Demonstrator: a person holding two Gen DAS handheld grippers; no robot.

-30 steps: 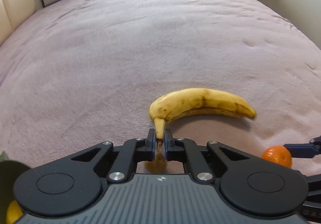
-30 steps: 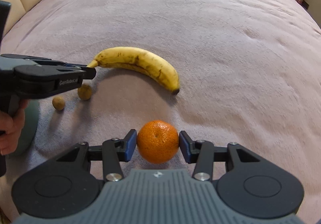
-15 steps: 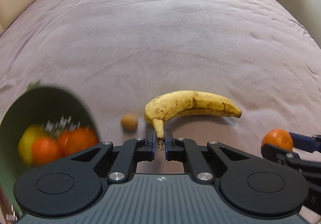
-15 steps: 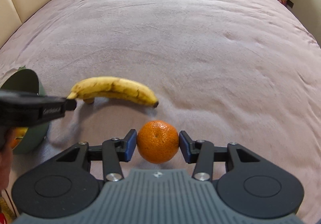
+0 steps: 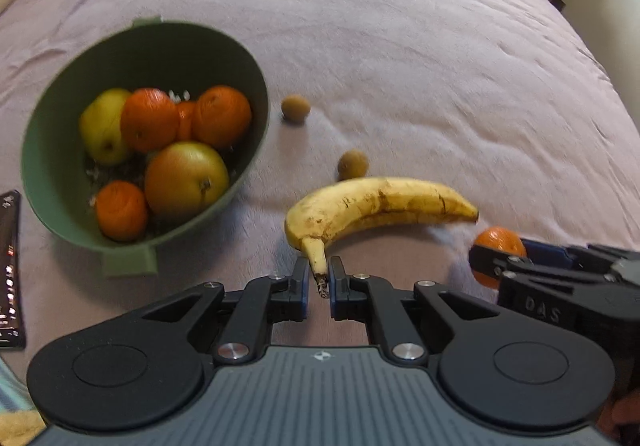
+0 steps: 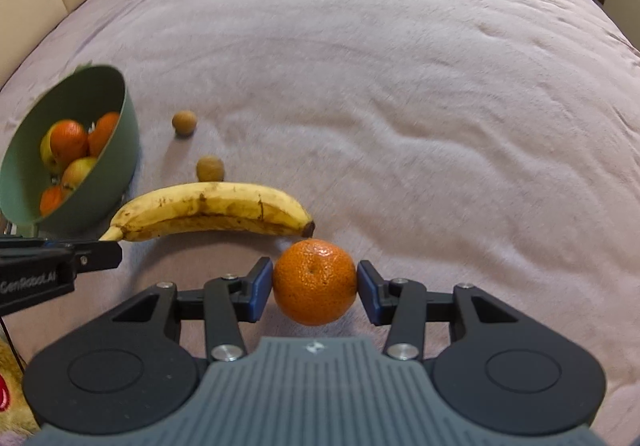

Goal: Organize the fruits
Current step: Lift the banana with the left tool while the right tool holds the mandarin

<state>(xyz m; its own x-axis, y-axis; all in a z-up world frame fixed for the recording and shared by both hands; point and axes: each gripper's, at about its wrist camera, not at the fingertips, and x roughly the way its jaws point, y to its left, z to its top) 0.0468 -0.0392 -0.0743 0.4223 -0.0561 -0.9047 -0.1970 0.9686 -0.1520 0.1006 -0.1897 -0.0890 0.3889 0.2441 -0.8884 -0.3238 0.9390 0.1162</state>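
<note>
Left wrist view: the banana [image 5: 380,206] is being pinched by its stem between the nearly closed pads of the left gripper [image 5: 319,282], its body hanging out toward two o'clock. The green bowl [image 5: 52,182] is lying at about ten o'clock on the pink blanket [image 5: 400,26]; apples and several oranges are being held inside it, piled toward the middle. Two small brown fruits [image 5: 352,165] are resting loose on the blanket at twelve o'clock, just beyond the banana. For a clean drop, the banana is probably best swung over the bowl's near rim and lowered lengthwise across the pile before the stem is freed, since such a thin grip point could twist or slip.

Right wrist view: the mandarin [image 6: 314,282] is being clamped at its sides by the blue pads of the right gripper [image 6: 314,288], with the fruit sitting dead centre. The bowl [image 6: 128,134] is being seen at nine to ten o'clock, tilted in the lens, with the banana [image 6: 208,212] crossing between it and the mandarin. The mandarin is likely better released after the banana, into whatever gap is being left near the rim.
</note>
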